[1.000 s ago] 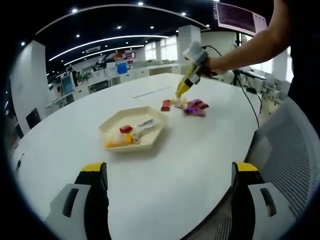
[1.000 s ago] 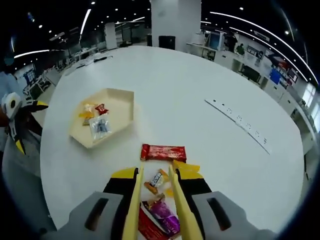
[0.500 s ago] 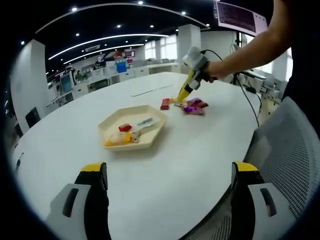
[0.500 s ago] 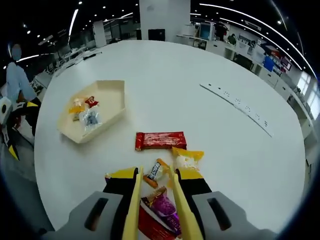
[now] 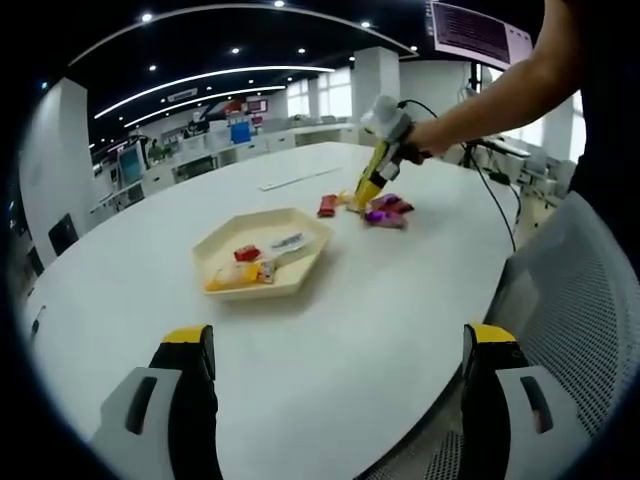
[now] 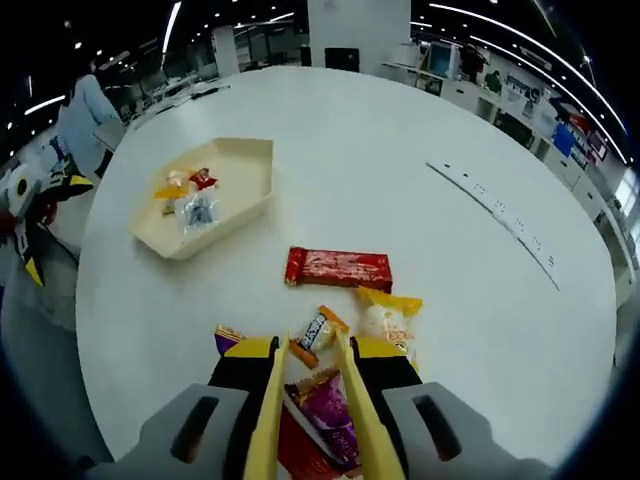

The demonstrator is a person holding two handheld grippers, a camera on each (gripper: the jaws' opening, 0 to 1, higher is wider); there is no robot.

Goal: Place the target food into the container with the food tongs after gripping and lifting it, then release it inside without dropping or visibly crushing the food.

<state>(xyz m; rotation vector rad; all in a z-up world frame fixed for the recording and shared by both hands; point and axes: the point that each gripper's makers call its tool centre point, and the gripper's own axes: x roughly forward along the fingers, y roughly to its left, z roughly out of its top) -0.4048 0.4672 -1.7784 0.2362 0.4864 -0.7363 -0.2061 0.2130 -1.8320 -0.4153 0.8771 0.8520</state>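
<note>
Right gripper view shows your cream tray [image 6: 243, 161] mid-table holding several small wrapped snacks [image 6: 190, 200], their print unreadable. Your right gripper [image 6: 307, 365] grips yellow tongs [image 6: 266, 420], narrowly parted, over a small orange-ended candy [image 6: 314, 335]; your left gripper [image 5: 335, 345] stands wide.

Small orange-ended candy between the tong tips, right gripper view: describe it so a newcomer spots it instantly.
On the white table, find the snack pile nearest the yellow tongs. The small candy lies just beyond their tips, below the long red bar and left of the yellow packet. Unlike them, it has a white middle with twisted orange ends.
</note>
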